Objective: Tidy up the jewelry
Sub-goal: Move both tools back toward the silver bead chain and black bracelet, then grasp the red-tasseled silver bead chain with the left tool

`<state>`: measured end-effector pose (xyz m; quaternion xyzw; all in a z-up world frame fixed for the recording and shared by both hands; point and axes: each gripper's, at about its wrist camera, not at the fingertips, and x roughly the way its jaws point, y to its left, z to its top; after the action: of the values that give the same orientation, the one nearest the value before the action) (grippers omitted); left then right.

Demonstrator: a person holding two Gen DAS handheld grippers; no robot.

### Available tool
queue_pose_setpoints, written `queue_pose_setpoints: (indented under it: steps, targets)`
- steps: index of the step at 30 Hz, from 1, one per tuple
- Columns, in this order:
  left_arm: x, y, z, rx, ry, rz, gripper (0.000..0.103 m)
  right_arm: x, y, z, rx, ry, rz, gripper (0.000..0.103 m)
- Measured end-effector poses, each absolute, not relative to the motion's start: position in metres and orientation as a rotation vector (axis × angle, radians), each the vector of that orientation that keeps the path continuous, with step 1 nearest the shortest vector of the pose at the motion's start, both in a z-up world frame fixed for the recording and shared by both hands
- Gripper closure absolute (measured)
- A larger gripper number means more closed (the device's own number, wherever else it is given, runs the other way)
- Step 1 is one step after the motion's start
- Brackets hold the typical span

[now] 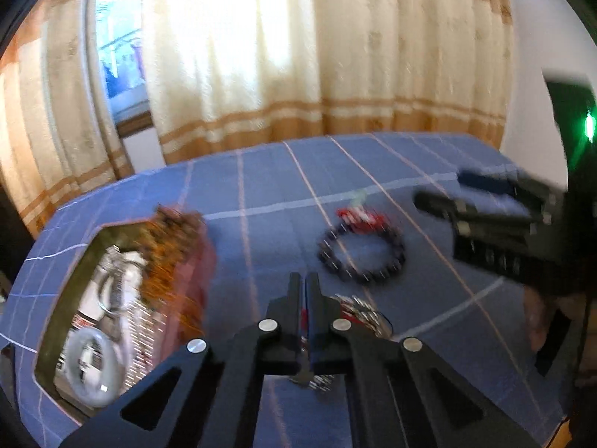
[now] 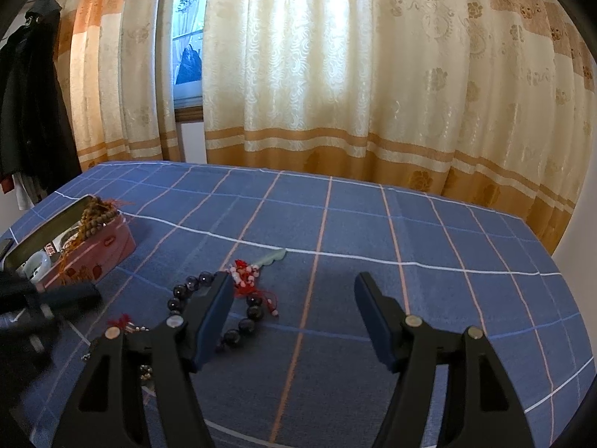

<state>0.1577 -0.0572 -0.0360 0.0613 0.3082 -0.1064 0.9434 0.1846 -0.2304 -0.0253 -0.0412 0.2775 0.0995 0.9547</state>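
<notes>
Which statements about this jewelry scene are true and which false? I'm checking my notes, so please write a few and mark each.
1. The right gripper has its fingers apart and grips nothing. True.
2. The dark bead bracelet lies inside the tin. False: it lies outside the tin, on the blue checked cloth.
3. The left gripper has its fingers shut. True.
4. The tin is empty. False: it holds brown beads and a white bangle.
5. The red knotted charm lies on the cloth beside the bracelet. True.
</notes>
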Motion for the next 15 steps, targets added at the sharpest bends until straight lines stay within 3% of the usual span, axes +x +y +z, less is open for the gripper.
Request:
queue_pose_setpoints:
  steps: [6, 15]
  targets:
    - [0.162, -0.039, -0.017, 0.078, 0.604, -0.216, 0.102, 0.186, -0.232, -0.026, -0.081, 0.573, 0.200, 0.032]
    - [0.163, -0.060, -0.043, 0.068, 0.692, -0.270, 0.099, 0.187, -0.234, -0.026, -0.086, 0.573, 0.196, 0.028]
